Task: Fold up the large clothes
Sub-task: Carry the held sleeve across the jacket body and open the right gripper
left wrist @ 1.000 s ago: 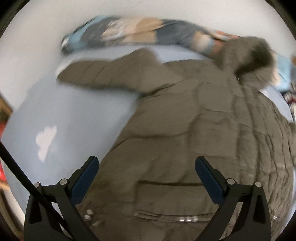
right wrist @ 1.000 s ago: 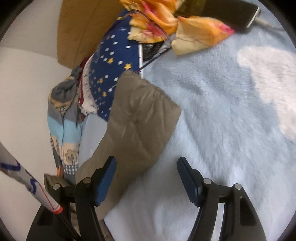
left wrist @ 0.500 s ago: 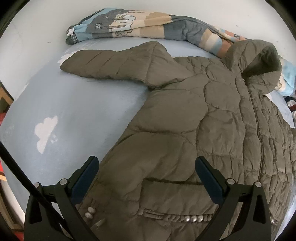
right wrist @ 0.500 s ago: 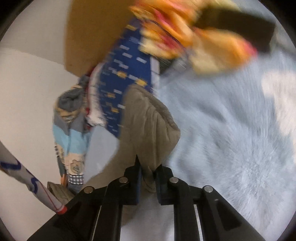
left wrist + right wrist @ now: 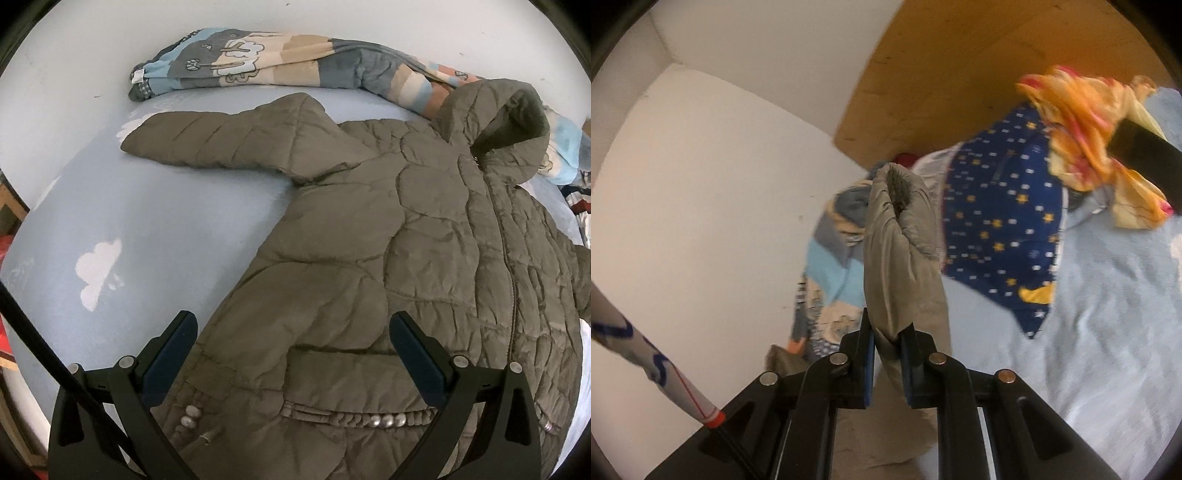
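The puffy, soft jacket [image 5: 388, 258] is lying across the bed [image 5: 166, 229], filling the frame's right. Right hand-held gripper [image 5: 888, 354] is pinching its sleeve cuff [image 5: 901, 251]; left hand-held gripper [image 5: 291, 350] is hovering spread over the hem.

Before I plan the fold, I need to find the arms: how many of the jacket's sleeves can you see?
2. One sleeve lies spread flat on the bed, pointing left in the left wrist view. The other sleeve is pinched in the right gripper's jaws.

An olive quilted hooded jacket [image 5: 424, 236] is spread flat, zipped, across the frame's right; one sleeve [image 5: 901, 258] is lifted upright at centre.
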The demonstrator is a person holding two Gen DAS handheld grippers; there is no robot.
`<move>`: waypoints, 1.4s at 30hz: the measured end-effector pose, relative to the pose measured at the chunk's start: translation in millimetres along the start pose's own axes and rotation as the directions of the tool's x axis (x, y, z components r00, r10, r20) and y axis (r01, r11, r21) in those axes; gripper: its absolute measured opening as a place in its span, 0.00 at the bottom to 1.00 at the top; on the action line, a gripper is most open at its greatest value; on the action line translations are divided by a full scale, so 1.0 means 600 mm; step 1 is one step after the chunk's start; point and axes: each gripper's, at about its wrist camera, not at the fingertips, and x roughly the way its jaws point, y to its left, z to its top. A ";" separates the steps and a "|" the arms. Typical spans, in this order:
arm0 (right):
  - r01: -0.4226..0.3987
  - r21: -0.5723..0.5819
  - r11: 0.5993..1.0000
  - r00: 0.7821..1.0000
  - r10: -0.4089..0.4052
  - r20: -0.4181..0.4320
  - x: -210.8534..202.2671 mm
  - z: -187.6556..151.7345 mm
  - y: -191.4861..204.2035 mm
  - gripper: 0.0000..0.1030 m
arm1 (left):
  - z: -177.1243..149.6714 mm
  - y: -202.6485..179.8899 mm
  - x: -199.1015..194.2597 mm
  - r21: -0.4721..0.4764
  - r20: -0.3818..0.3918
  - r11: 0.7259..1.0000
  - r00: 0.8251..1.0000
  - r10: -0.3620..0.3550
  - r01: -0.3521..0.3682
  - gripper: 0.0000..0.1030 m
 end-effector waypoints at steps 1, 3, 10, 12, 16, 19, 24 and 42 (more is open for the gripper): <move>-0.012 -0.002 1.000 1.000 0.012 -0.001 -0.003 -0.002 0.010 0.13 | -0.001 -0.001 0.000 0.003 0.001 1.000 1.000 -0.005 0.005 1.00; -0.049 0.004 0.999 0.999 0.049 -0.008 -0.008 -0.007 0.033 0.13 | -0.002 -0.003 0.000 0.009 0.001 1.000 1.000 -0.007 0.007 1.00; -0.171 -0.036 0.985 0.984 0.169 -0.062 -0.003 -0.058 0.137 0.13 | -0.004 -0.007 -0.006 0.034 0.016 0.999 1.000 -0.024 0.024 1.00; -0.209 -0.056 0.976 0.974 0.203 -0.095 0.003 -0.085 0.173 0.13 | -0.004 -0.005 -0.009 0.039 0.018 0.999 0.999 -0.030 0.029 1.00; -0.277 -0.102 0.955 0.951 0.258 -0.171 0.020 -0.153 0.243 0.13 | -0.004 0.004 -0.016 0.042 0.026 0.998 0.999 -0.040 0.039 1.00; -0.299 -0.188 0.936 0.939 0.253 -0.231 0.042 -0.221 0.293 0.13 | -0.005 0.014 -0.020 0.040 0.026 0.998 0.999 -0.047 0.046 1.00; -0.326 -0.257 0.910 0.896 0.211 -0.390 0.105 -0.370 0.345 0.13 | -0.005 0.025 -0.023 0.026 0.022 0.998 0.998 -0.059 0.058 1.00; -0.323 -0.503 0.802 0.683 -0.170 -0.710 0.260 -0.796 0.307 0.19 | -0.003 0.035 -0.018 0.029 -0.005 0.997 0.998 -0.066 0.066 1.00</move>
